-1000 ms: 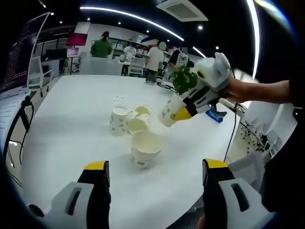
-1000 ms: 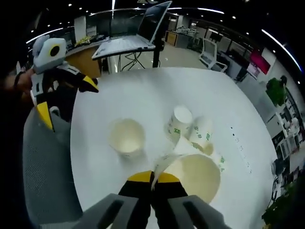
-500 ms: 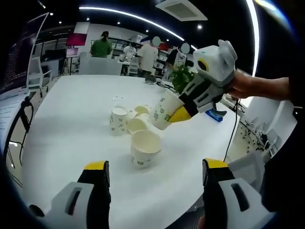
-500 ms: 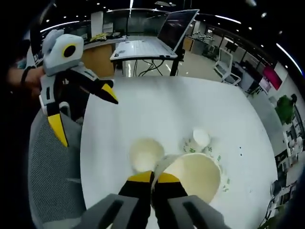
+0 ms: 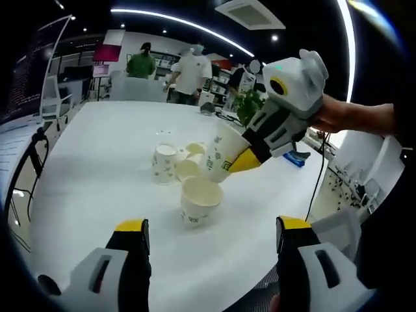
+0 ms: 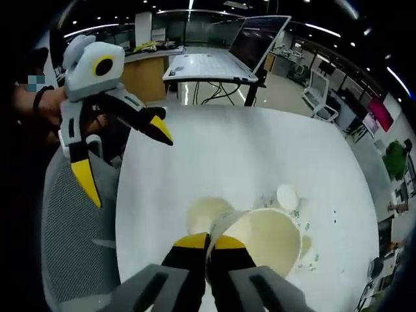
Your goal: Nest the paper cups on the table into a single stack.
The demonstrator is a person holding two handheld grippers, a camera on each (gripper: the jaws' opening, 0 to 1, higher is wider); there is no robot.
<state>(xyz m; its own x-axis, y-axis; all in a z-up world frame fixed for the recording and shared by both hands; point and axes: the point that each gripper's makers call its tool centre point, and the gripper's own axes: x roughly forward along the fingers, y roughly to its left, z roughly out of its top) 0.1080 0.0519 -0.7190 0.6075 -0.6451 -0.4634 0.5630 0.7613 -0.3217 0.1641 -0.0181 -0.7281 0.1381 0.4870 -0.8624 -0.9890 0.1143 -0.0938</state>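
Right gripper (image 6: 208, 244) pinches a light, crushable paper cup (image 6: 260, 237) by its rim above the upright cup (image 5: 200, 200); left gripper (image 5: 211, 237) hangs spread, empty.

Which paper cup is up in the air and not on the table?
The cup in the right gripper: this held cup hangs tilted above the upright cup. The others, like the upside-down cup, rest on the table.

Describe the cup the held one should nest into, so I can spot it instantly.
On the white round table, find the cluster of paper cups. The target cup stands upright, mouth open, apart from the cluster and nearest the left gripper; its neighbours are one upside down and others tipped over.
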